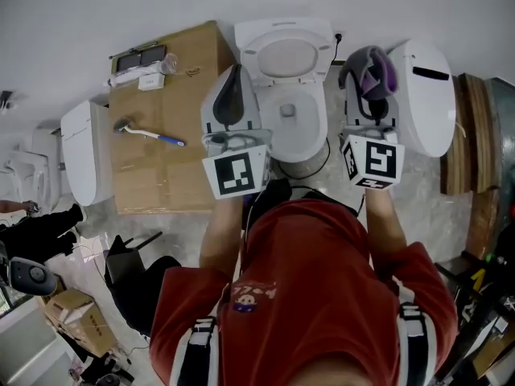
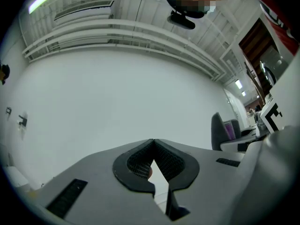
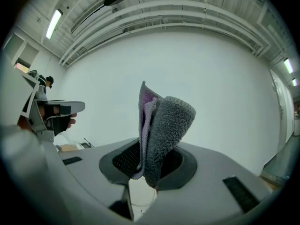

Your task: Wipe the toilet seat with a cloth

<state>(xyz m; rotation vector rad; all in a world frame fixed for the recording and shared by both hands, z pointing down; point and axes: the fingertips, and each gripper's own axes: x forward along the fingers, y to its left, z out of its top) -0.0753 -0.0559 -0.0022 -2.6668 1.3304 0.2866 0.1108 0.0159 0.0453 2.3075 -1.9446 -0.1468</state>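
In the head view a white toilet [image 1: 304, 127] stands straight ahead, its seat and lid [image 1: 284, 55] raised against the back. My left gripper [image 1: 235, 72] is held over the toilet's left side, jaws shut with nothing between them. In the left gripper view the left gripper [image 2: 153, 141] points up at a bare white wall. My right gripper [image 1: 371, 95] is to the right of the bowl, shut on a folded grey and purple cloth [image 1: 368, 67]. In the right gripper view the cloth [image 3: 161, 125] sticks up out of the right gripper [image 3: 151, 167].
A large cardboard box [image 1: 149, 175] lies left of the toilet, with a blue-handled brush [image 1: 147, 133] and small items on it. A second white toilet [image 1: 424, 95] stands at the right and a third [image 1: 82, 151] at the far left. Wooden boards [image 1: 469, 135] lean at the right.
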